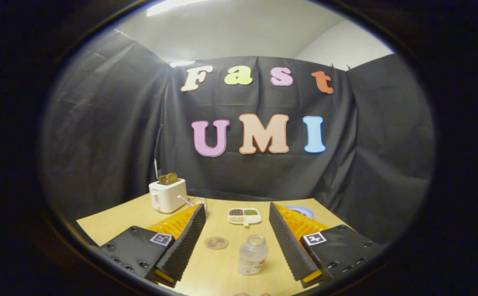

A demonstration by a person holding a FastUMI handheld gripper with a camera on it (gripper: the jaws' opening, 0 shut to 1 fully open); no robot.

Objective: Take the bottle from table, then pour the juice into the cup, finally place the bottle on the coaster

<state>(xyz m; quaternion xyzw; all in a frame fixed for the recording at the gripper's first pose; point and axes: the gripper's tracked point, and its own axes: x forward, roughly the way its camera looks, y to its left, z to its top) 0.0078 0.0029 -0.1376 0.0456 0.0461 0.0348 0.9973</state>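
A small clear plastic bottle (252, 254) with no cap stands upright on the wooden table (115, 224), between my two fingers and nearer the right one. My gripper (236, 213) is open wide, with neither finger touching the bottle. A round brown coaster (216, 242) lies flat on the table, left of the bottle and a little beyond it. A clear cup (199, 202) with a straw stands farther back, partly hidden behind my left finger, beside the toaster.
A white toaster (167, 195) with bread in its slot stands at the back left. A white divided dish (244, 216) of grains sits mid-table beyond the bottle. A blue plate (302, 211) peeks out behind my right finger. Black cloth walls close the booth.
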